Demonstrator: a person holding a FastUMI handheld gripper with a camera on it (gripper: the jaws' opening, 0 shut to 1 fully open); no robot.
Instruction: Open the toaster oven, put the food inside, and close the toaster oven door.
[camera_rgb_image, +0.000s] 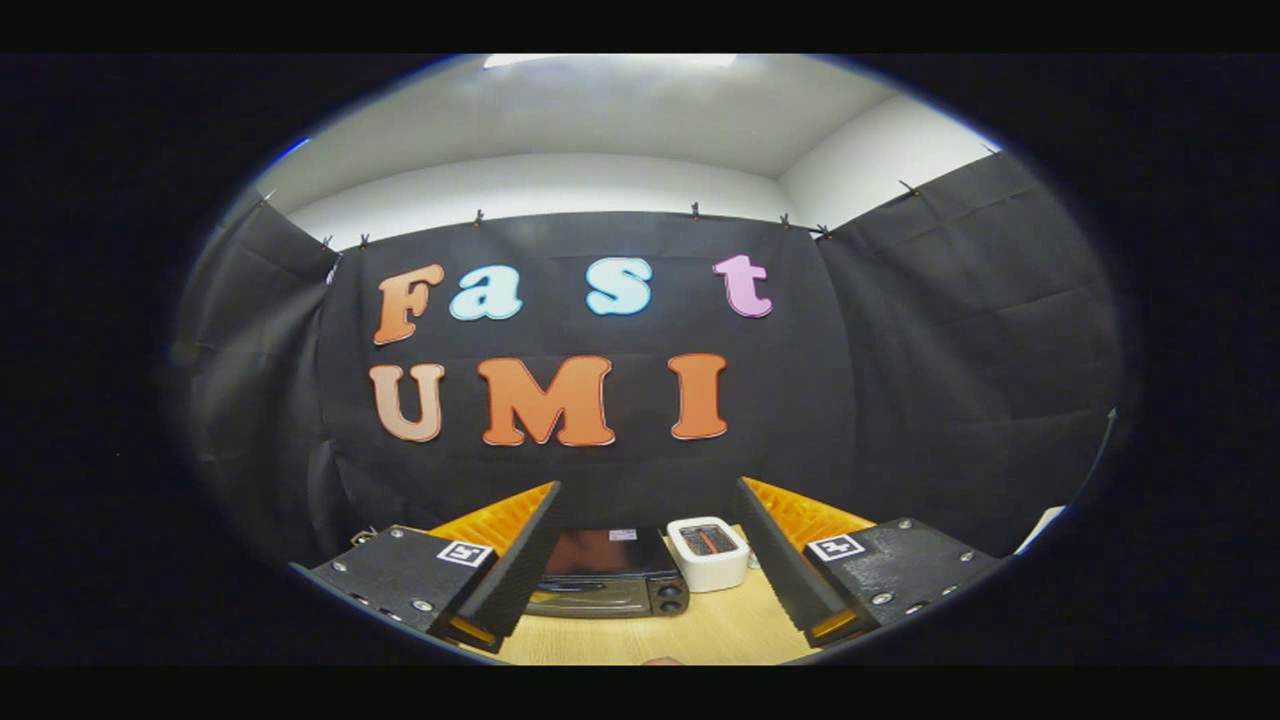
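Hovering above a pale wooden tabletop (700, 630), well back from everything standing on it, with the hand-held gripper (648, 560) spread wide and gripping nothing; pointing both fingers forward and slightly outward, the left finger (520, 560) angling in from one side and the right finger (780, 565) from the other; leaving a broad open gap between the two, with ridged inner faces turned toward each other; carrying a small square black-and-white marker tag (466, 553) on the left finger's mount and a matching one (836, 547) on the right.

Looking down the gap at a dark, boxy toaster oven (610, 575) with a glossy top and a glass-fronted door, sitting on the tabletop beyond the fingertips and closer to the left finger; showing its door shut, with two round dark knobs (669, 597) stacked at the right end of its front; standing just beside it, to its right, a small white rounded-square container (708, 553) with something reddish lying inside, too small to identify; sitting near the toaster oven without clearly touching it.

Showing a small pinkish sliver (662, 661) at the near edge of the tabletop, too cut off to name; hanging black cloth walls (960, 350) behind the table; meeting a white ceiling (620, 120) above.
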